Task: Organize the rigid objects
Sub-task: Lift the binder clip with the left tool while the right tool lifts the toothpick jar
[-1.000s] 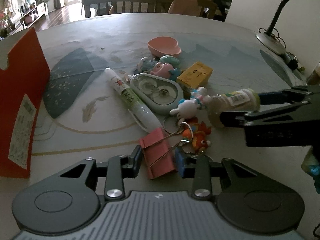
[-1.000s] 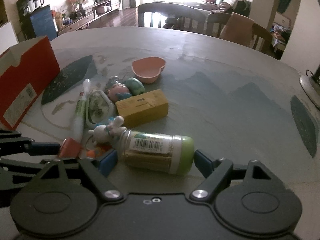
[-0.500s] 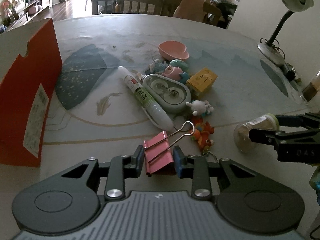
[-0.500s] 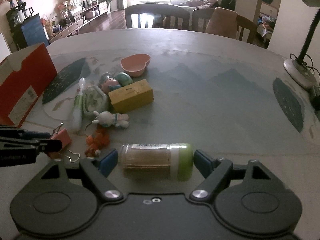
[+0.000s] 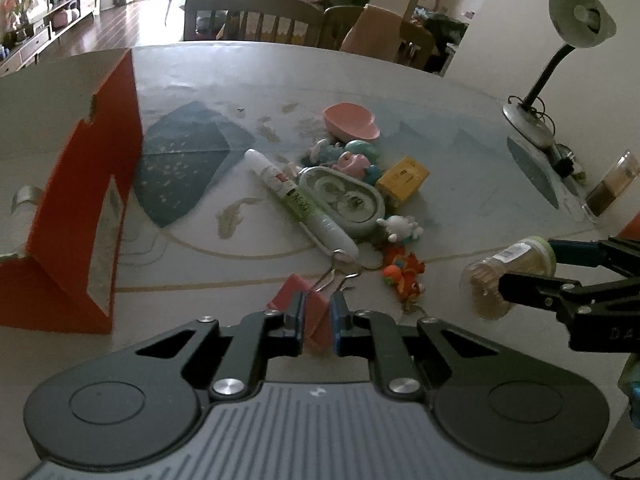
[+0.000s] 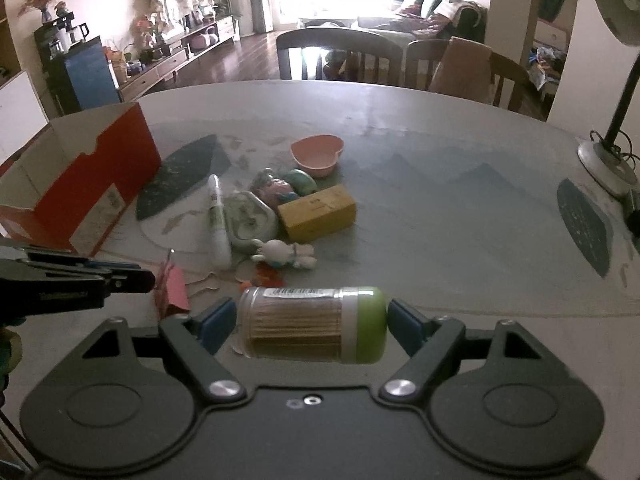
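My left gripper (image 5: 317,308) is shut on a pink binder clip (image 5: 286,294), whose wire handles point toward the pile. The clip hangs just above the table. In the right wrist view the same gripper (image 6: 148,280) and clip (image 6: 174,292) show at the lower left. My right gripper (image 6: 310,322) is shut endwise on a toothpick jar (image 6: 304,326) with a green lid, held sideways above the table. From the left wrist view that gripper (image 5: 528,264) and jar (image 5: 504,276) are at the right. An open red box (image 5: 80,208) stands at the left.
A pile lies mid-table: a white tube (image 5: 296,200), an oval green case (image 5: 344,200), a yellow box (image 5: 404,178), a pink heart dish (image 5: 352,122), a white bunny figure (image 5: 400,228) and an orange toy (image 5: 404,274). A desk lamp (image 5: 532,120) stands at the far right; chairs line the far edge.
Both grippers have pulled back from the pile and risen. The left closed tight on the pink clip, which stood up on edge. The right lifted the jar off the table.
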Available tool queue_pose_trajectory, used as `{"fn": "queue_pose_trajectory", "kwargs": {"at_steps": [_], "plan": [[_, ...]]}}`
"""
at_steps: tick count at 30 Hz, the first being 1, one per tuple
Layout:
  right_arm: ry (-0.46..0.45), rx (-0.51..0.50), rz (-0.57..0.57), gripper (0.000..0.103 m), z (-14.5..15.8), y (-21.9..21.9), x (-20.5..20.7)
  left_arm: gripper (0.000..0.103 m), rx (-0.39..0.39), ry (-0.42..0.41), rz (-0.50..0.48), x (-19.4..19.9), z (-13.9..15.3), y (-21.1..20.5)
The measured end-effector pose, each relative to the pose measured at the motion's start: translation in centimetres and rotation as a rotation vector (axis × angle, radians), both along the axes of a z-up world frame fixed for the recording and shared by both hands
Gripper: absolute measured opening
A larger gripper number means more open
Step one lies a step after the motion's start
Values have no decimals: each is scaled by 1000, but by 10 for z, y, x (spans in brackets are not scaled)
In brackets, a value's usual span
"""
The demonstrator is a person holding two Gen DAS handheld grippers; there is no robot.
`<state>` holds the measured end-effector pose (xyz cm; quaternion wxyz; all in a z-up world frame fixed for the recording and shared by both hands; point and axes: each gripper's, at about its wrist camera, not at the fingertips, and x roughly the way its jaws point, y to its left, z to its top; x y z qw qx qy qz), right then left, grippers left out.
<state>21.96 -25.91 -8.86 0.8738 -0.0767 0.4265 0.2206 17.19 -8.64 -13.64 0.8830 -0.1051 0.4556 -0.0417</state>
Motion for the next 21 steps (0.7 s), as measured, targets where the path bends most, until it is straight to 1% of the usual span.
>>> {"fn": "queue_pose_trajectory", "kwargs": {"at_steps": [4, 7, 10, 12, 13, 14, 15, 16, 17, 21], "plan": [[1, -2, -14, 82, 1, 3, -4, 13, -4, 20, -14, -2, -3, 7], [2, -2, -22, 82, 1, 4, -7, 13, -44, 21, -30, -5, -4, 10], [6, -3, -27, 82, 1, 4, -9, 14, -31, 9, -64, -6, -3, 6], [9, -2, -32, 82, 0, 4, -10, 17, -21, -4, -96, -7, -2, 3], [10, -1, -34, 82, 0, 3, -10, 25, -15, -6, -112, -7, -2, 2], [10, -1, -38, 82, 0, 2, -10, 38, -9, -9, -126, -7, -2, 1], [10, 0, -41, 82, 0, 2, -9, 47, -5, -13, -139, -7, -2, 0], [10, 1, -44, 82, 0, 1, -9, 65, -7, -17, -151, -7, -2, 1], [11, 1, -47, 82, 0, 0, -9, 70, -11, -22, -163, -7, -2, 1], [16, 0, -59, 82, -2, -2, -10, 70, 21, -15, -223, 0, -9, 1]]}}
